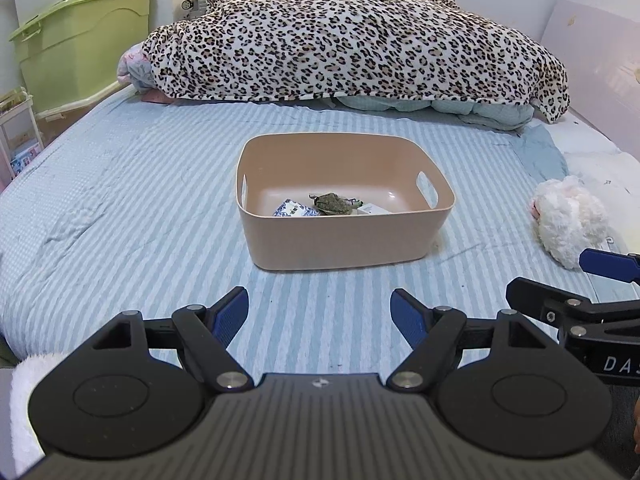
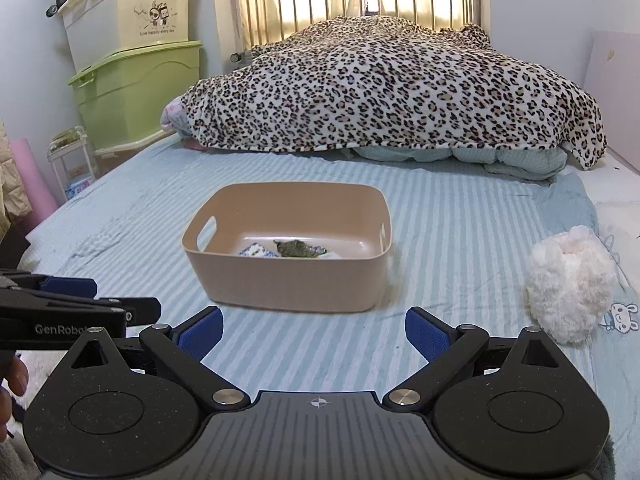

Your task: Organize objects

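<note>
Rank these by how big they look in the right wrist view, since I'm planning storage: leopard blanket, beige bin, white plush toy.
Largest to smallest, as they appear:
1. leopard blanket
2. beige bin
3. white plush toy
The blanket lies farthest away yet looks biggest, so that ranking is safe.

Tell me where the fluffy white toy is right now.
The fluffy white toy lies on the striped bedsheet, to the right of the beige bin and apart from it, ahead and right of the right tool.

Tan bin (image 1: 344,236) upright mid-bed, small packets (image 1: 332,205) inside; fluffy white plush (image 2: 568,292) lying right, apart.
</note>
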